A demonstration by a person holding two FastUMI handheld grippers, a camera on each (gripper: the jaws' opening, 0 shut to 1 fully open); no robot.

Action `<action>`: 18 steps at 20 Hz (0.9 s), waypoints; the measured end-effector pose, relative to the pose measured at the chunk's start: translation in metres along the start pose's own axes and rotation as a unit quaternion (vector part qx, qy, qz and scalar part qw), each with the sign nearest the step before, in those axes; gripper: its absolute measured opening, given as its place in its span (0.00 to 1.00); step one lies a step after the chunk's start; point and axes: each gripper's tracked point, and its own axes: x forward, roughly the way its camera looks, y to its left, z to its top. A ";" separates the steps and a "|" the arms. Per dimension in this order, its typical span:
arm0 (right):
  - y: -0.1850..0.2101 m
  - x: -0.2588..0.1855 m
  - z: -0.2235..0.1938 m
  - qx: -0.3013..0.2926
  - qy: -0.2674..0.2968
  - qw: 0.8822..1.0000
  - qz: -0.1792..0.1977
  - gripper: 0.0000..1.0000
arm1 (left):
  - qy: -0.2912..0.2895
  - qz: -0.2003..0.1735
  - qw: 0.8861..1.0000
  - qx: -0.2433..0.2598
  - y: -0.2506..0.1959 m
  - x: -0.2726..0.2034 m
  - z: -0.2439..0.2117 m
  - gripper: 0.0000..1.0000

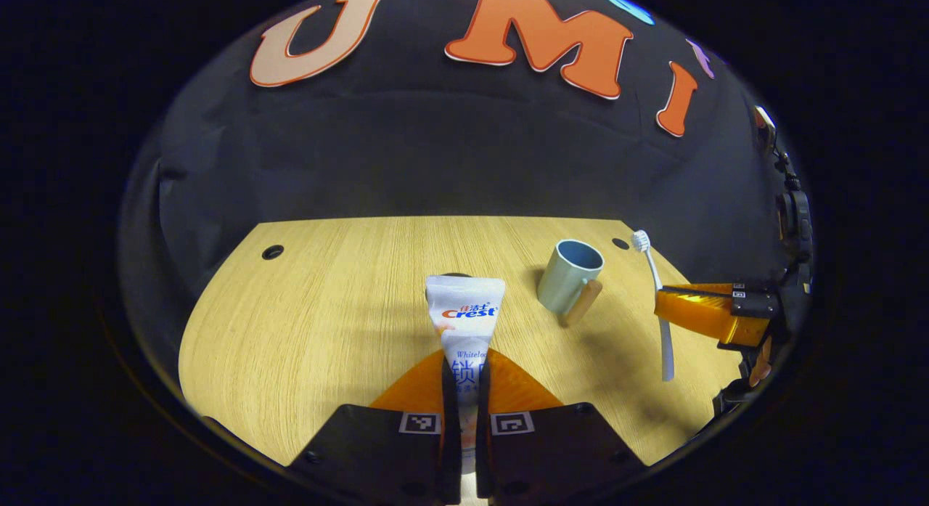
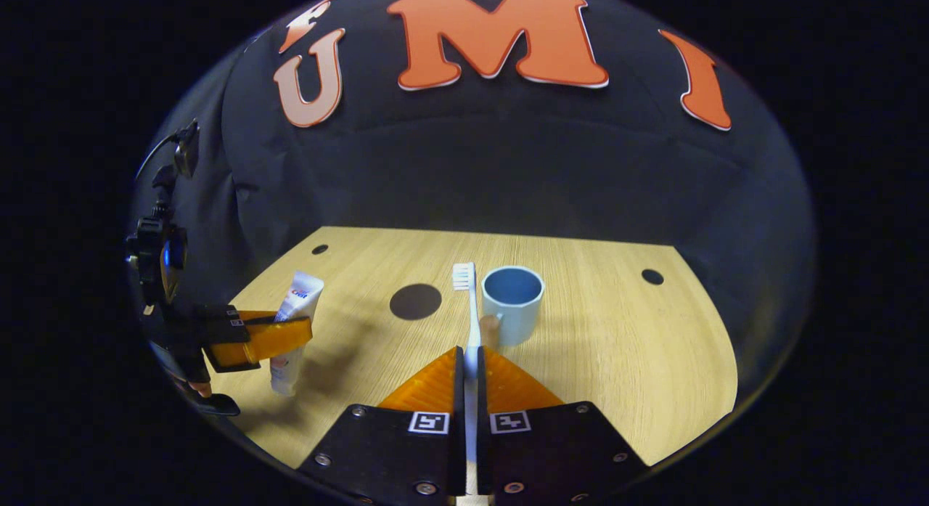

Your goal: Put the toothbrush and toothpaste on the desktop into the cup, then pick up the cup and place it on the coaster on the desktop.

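In the left gripper view my left gripper [image 1: 464, 368] is shut on a white toothpaste tube [image 1: 464, 313], held upright above the wooden desktop [image 1: 326, 310]. To the right stands a pale blue cup [image 1: 570, 277] with a wooden handle. Farther right, the right gripper [image 1: 664, 310] pinches a white toothbrush [image 1: 657, 303], bristles up. In the right gripper view my right gripper [image 2: 470, 364] is shut on the toothbrush [image 2: 470, 303], which rises just left of the cup [image 2: 513, 303]. A dark round coaster [image 2: 415, 301] lies left of it. The left gripper [image 2: 287, 335] holds the toothpaste tube [image 2: 294, 324] at the far left.
Small dark holes mark the desktop near its back corners [image 1: 273, 252] [image 2: 652, 276]. The black booth wall rises behind the desk's far edge. Bare wood spreads on the right side of the desktop [image 2: 639, 346] in the right gripper view.
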 end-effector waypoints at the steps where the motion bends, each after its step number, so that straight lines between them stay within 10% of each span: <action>1: -0.002 -0.003 0.011 0.001 -0.020 1.000 0.000 0.06 | -0.011 0.002 1.000 -0.001 0.001 -0.003 0.005 0.11; 18: -0.032 -0.013 0.081 -0.008 -0.301 0.953 -0.043 0.06 | -0.109 -0.010 0.994 -0.025 0.008 -0.006 0.038 0.11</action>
